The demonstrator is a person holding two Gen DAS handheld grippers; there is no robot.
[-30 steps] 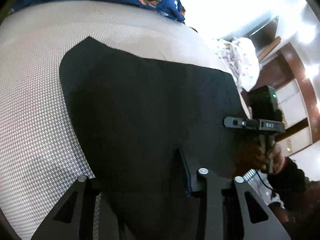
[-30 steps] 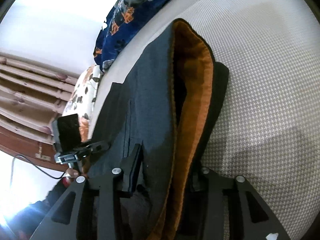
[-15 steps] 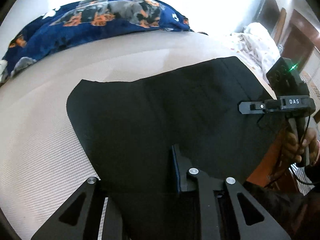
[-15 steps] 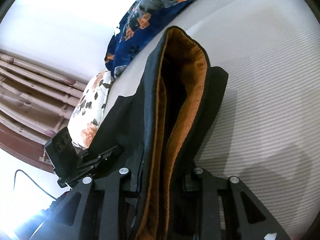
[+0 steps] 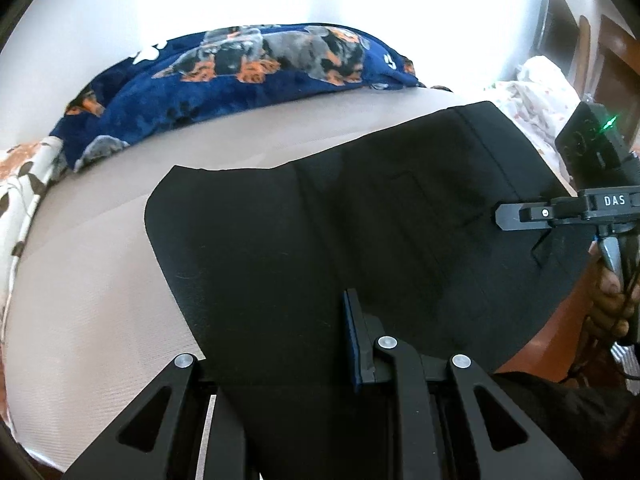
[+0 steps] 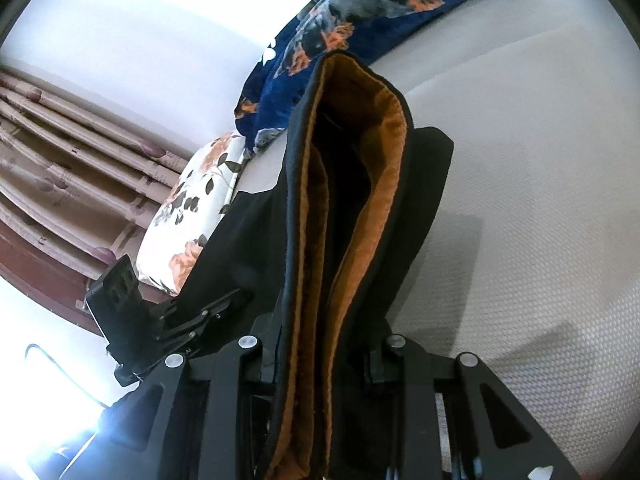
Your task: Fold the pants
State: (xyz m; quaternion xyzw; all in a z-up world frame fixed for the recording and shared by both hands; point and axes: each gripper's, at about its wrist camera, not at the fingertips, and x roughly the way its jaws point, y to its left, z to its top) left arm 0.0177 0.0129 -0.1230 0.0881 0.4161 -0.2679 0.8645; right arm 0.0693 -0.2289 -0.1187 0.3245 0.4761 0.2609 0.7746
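Black pants (image 5: pixel 320 232) with an orange fleece lining (image 6: pixel 360 216) hang stretched between my two grippers above a beige bed (image 5: pixel 80 280). My left gripper (image 5: pixel 304 360) is shut on one end of the upper edge; only its right finger shows, the cloth hides the other. My right gripper (image 6: pixel 324 360) is shut on the waistband end, where the lining shows in the opening. Each gripper shows in the other's view: the right one (image 5: pixel 520 216) at the pants' right side, the left one (image 6: pixel 216 312) at the lower left.
A dark blue blanket with dog print (image 5: pixel 248 72) lies along the bed's far side. A floral pillow (image 6: pixel 192 216) sits by the curtains (image 6: pixel 60 152). A white patterned cloth (image 5: pixel 536 92) lies at the far right near wooden furniture (image 5: pixel 612 60).
Both grippers have risen and tilted up with the pants, so more of the blanket, wall and curtains shows. The pants hang higher over the bed.
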